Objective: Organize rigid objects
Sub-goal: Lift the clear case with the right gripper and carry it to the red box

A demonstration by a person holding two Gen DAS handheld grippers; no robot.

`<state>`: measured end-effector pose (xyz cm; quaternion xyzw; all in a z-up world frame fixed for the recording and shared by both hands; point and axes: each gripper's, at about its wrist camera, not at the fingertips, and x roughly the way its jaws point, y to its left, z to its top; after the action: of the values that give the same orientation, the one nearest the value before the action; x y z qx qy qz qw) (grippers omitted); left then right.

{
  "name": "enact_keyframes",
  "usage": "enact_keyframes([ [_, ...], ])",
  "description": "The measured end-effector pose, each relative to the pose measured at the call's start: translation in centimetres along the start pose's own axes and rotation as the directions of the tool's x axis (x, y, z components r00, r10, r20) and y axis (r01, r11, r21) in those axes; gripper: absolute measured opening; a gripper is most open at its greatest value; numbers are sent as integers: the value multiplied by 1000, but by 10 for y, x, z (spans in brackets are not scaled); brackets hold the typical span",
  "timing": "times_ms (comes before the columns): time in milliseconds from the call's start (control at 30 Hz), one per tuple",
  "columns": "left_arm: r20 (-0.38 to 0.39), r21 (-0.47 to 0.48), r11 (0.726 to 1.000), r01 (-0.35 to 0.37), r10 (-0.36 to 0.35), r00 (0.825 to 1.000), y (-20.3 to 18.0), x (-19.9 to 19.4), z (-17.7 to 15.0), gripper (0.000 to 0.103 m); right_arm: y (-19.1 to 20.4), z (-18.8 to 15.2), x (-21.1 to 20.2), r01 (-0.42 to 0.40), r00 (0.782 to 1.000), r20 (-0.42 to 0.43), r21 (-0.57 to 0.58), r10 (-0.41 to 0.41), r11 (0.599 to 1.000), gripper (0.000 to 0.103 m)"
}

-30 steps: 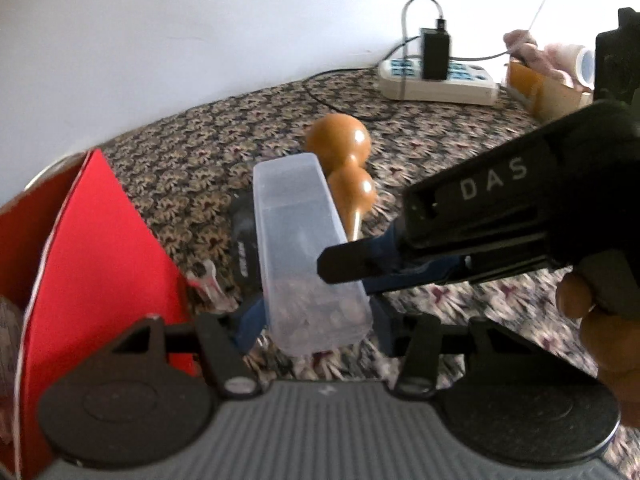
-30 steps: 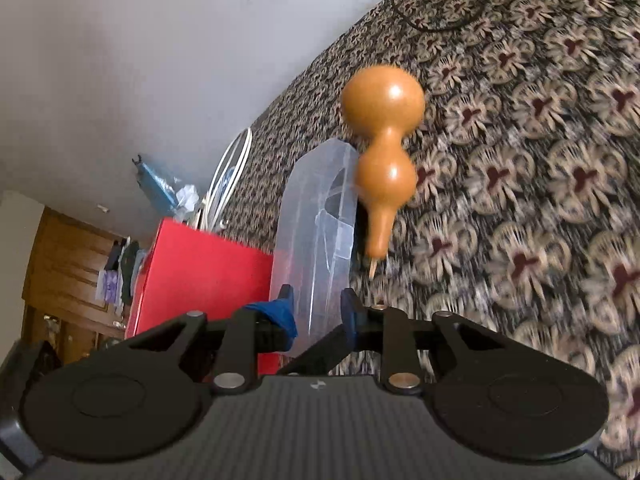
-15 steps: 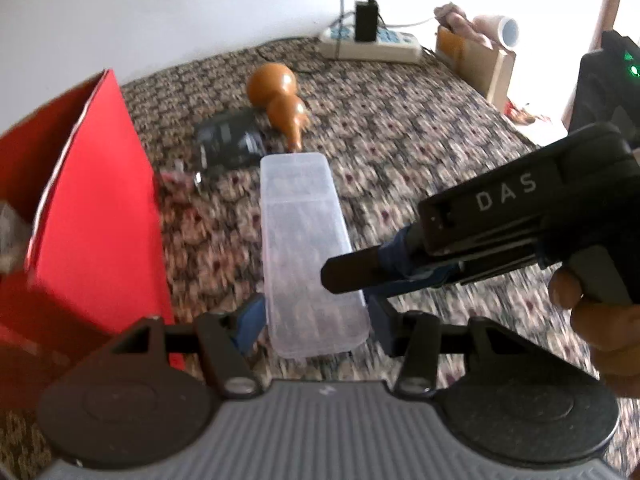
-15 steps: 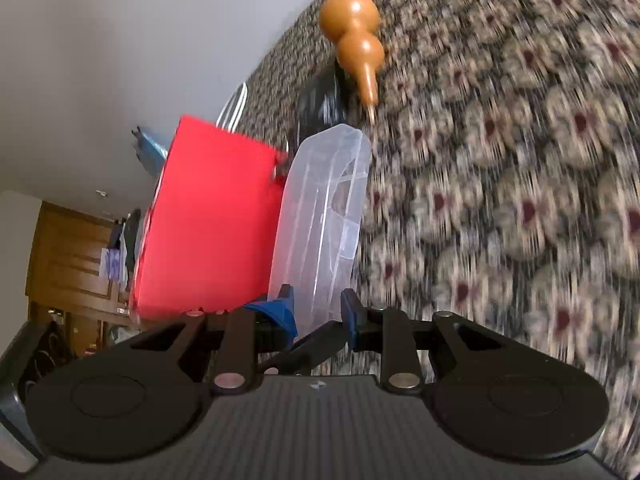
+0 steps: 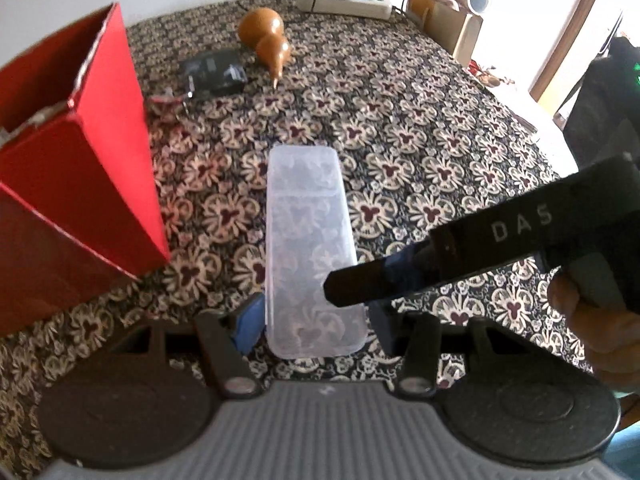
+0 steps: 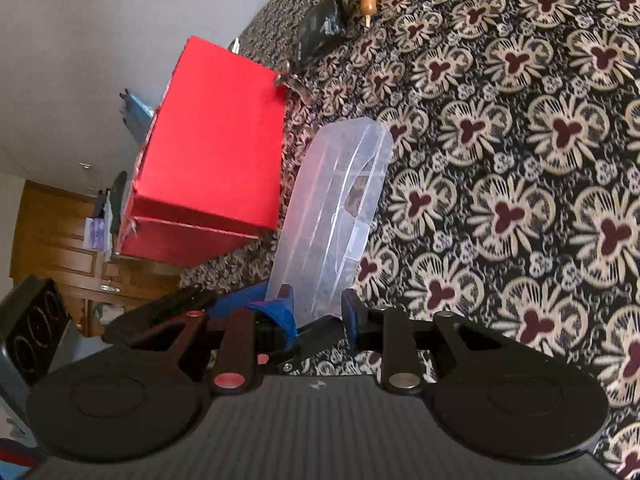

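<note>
**Both grippers on the clear plastic case beside the red box**

Right now the clear plastic case (image 5: pixel 310 256) is sitting in the middle of the left wrist view, long axis running up the frame, its near end caught between the blue-padded fingers (image 5: pixel 249 322) of the left gripper (image 5: pixel 316 324). Those jaws are closing on the case's two long sides, so the left gripper is gripping it. The right gripper (image 5: pixel 348 288) is reaching in from the right of that frame, its black finger lying across the case's lower right edge, with a hand (image 5: pixel 596 320) wrapping its handle at the far right.

From the right wrist view the same case (image 6: pixel 336 216) is rising from bottom centre toward the middle, seen edge-on and tilted. The right gripper (image 6: pixel 318 308) is standing with the case's thin edge between its fingers; its jaws have just been opening a little, and whether the pads are still pressing on the plastic I cannot tell.

A red box (image 5: pixel 76 152) is standing open-topped at the left, near the case but apart from it. Toward the upper middle, on the floral patterned cloth (image 5: pixel 420 140), an orange gourd (image 5: pixel 266 40) is lying just beside a dark flat packet (image 5: pixel 212 74). A white power strip (image 5: pixel 344 0) with a black charger plugged in is sitting at the top edge.
</note>
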<state>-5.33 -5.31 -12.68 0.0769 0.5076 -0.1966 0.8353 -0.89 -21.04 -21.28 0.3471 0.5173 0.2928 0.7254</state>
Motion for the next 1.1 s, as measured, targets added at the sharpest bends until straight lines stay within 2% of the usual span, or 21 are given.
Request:
enact_keyframes([
  [67, -2, 1, 1000, 4, -4, 1000, 1, 2, 0, 51, 1, 2, 5, 12, 1000, 4, 1, -12, 1000, 10],
  [133, 6, 9, 1000, -4, 4, 1000, 0, 3, 0, 60, 6, -1, 8, 20, 1000, 16, 4, -20, 1000, 10],
  [233, 30, 26, 999, -20, 20, 999, 0, 2, 4, 66, 6, -3, 3, 25, 998, 53, 6, -26, 1000, 11],
  [367, 38, 44, 999, -20, 19, 999, -1, 8, 11, 67, -5, -5, -8, 46, 995, 90, 20, -48, 999, 11],
  [600, 39, 51, 998, -33, 31, 999, -4, 20, 14, 60, -6, 0, -7, 39, 990, 132, 65, -47, 997, 12],
  [733, 43, 57, 998, -36, 33, 999, -5, 19, 12, 48, -7, 1, -8, 32, 991, 128, 76, -42, 997, 11],
  [933, 66, 69, 997, -15, 11, 998, -3, 4, 6, 45, 3, -10, -13, 49, 990, 126, 42, -54, 998, 10],
  [1100, 112, 99, 995, 25, -36, 993, -1, -17, 4, 45, 22, -21, -23, 62, 980, 185, 37, -68, 997, 9],
])
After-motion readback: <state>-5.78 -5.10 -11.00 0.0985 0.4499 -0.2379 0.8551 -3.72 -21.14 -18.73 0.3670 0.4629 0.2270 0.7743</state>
